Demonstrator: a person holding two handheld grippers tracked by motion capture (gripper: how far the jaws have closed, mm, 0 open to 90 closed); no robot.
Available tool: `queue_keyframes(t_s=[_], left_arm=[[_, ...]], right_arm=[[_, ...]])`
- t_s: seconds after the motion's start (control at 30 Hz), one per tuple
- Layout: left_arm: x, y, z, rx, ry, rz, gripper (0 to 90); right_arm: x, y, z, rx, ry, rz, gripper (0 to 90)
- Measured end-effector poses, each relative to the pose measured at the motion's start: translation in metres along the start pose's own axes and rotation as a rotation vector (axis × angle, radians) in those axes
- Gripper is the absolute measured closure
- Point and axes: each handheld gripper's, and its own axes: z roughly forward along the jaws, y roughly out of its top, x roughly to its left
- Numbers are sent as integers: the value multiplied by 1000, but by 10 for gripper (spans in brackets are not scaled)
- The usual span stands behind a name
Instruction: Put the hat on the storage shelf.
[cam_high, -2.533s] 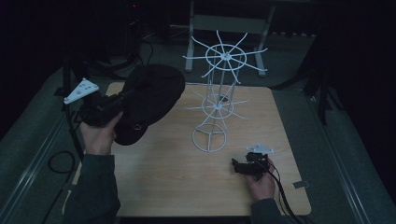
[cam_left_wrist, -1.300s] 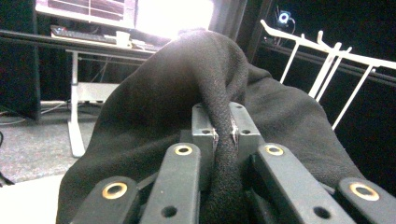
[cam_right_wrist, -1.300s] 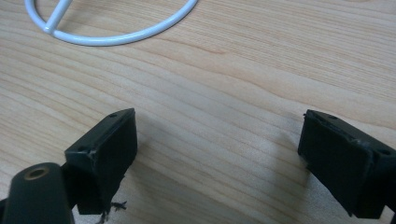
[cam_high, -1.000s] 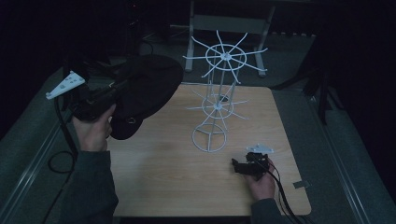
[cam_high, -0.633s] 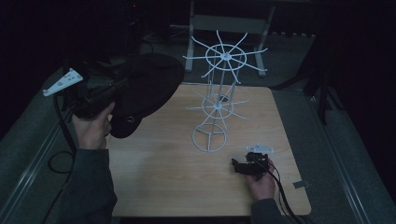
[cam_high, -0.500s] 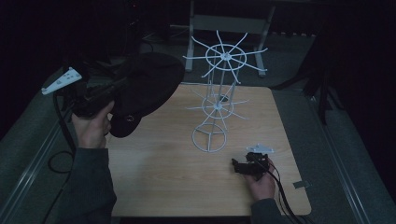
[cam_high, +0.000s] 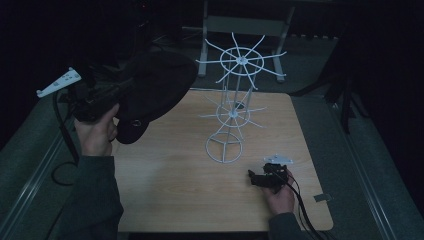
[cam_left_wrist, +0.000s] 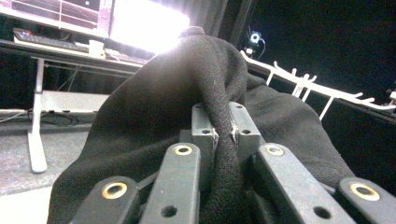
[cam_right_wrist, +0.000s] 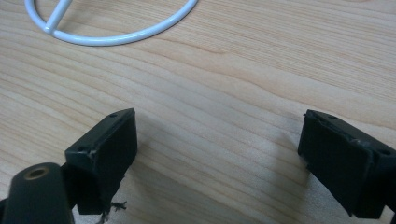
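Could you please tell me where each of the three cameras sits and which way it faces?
High view: above the person's side, looking forward and down on the wooden table; both forearms and hands show.
Left gripper view: rides the left gripper, looking along its jaws, shut on the black hat.
Right gripper view: rides the right gripper, looking down at the tabletop between open jaws.
Shared: the white wire rack appears in all three.

A plain black cloth hat (cam_high: 155, 90), a white wire rack (cam_high: 231, 112) and a light wood-grain table (cam_high: 170, 190).
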Motion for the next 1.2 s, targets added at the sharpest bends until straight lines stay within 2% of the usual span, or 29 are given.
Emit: queue_keyframes(t_s=[0.8, 1.2], left_arm=[[-3, 4, -3, -60, -32, -28, 844], [-6, 10, -3, -81, -35, -18, 843]], right_arm=[[0, 0, 0, 0, 0, 0, 115], [0, 0, 0, 0, 0, 0, 115]])
